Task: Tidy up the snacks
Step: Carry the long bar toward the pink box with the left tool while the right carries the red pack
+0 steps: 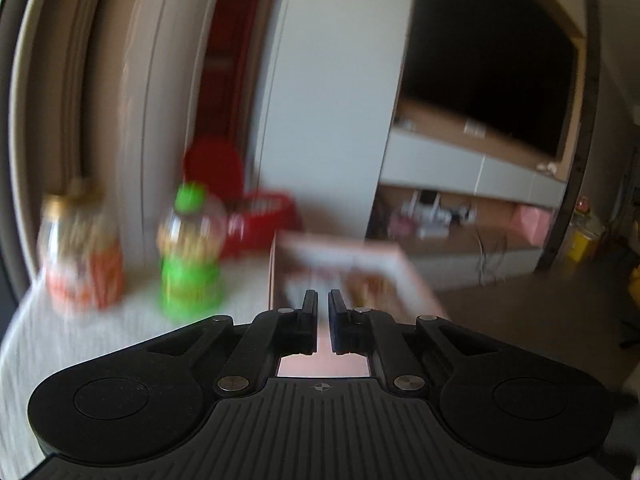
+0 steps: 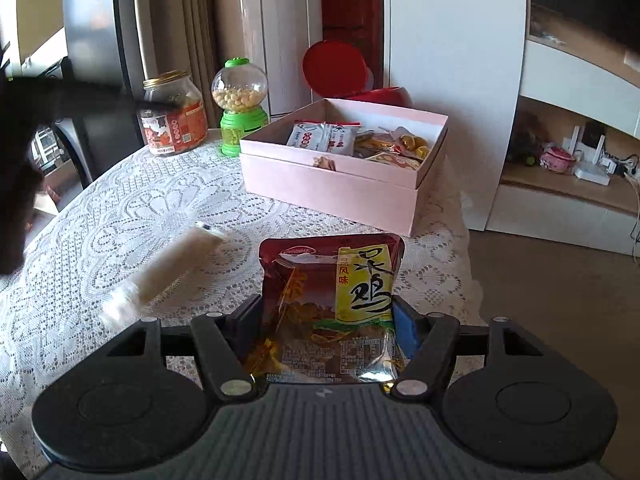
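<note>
My right gripper is shut on a dark red and yellow snack packet and holds it above the lace-covered table, short of the pink box. The open pink box holds several wrapped snacks. A pale stick-shaped snack lies blurred on the cloth to the left. My left gripper is shut and empty, above the near edge of the pink box. The left wrist view is motion-blurred.
A glass jar with an orange label and a green candy dispenser stand at the table's far side; they also show blurred in the left wrist view. A red tub with a raised lid stands behind the box. The table's edge is at the right, with floor beyond.
</note>
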`<state>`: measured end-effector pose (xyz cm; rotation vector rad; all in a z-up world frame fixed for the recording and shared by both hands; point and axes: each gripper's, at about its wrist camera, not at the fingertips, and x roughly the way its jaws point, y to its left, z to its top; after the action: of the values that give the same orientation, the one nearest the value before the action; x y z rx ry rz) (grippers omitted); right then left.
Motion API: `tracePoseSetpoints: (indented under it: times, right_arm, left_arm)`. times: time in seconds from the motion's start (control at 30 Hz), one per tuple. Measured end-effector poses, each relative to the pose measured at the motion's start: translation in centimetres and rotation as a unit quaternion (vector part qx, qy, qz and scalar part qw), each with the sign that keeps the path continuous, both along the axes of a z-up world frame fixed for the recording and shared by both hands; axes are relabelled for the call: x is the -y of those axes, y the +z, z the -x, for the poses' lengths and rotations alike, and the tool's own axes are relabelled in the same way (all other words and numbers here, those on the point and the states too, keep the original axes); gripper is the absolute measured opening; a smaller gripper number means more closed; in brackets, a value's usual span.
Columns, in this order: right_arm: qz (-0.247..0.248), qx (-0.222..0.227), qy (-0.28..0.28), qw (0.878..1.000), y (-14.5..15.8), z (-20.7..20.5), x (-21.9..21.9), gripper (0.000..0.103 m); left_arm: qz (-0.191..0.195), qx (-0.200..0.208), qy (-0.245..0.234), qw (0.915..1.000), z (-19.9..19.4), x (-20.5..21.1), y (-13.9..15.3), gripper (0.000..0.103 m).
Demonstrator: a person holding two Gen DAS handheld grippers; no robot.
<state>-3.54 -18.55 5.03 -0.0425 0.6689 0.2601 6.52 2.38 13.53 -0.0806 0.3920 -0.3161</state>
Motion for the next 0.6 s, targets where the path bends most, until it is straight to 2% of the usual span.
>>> tracePoseSetpoints:
  times: [0.03,0.1,0.17,0.23,0.33,0.5,0.6]
  right_arm:
    - [-0.003,0.000,-0.001,1.000,0.0,0.0,0.1,0.067]
    - [-0.006,-0.001,-0.001,1.000,-0.3,0.0,0.3,0.067]
    - [-0.009,-0.003,0.000,1.000,-0.8,0.2,0.5,0.067]
    - [-0.013,-0.008,0.001,1.000,-1.3,0.1,0.7,0.067]
    - [-0.018,-0.023,-0.003,1.000,-2.6,-0.5,0.7,0.067]
    - [-0.003,-0.023,-0.005,1.000,-3.3,-0.9,0.0,0.074]
    - [-0.004,-0.028,-0.009,1.000,-3.5,-1.1,0.0,0.079]
  left_arm:
    - [0.003,0.000,0.001,1.0000,-0.7,0.2,0.5,0.010]
    - [0.017,-0.034,-0.004,0.9993,-2.0,0.2,0.7,0.011]
    - [0.032,-0.090,-0.023,0.9952,-2.5,0.1,-0.5,0.013]
    - [0.020,-0.115,-0.022,0.9929,-1.6,0.0,-2.2,0.014]
    - [-0.056,-0.132,-0.014,0.9896,0.8,0.7,-4.9,0.015]
    - [-0.161,-0.161,-0.043,0.9729,4.0,2.8,-8.1,0.019]
    - [-0.210,-0.145,-0.036,0.9663,4.8,3.8,-9.3,0.029]
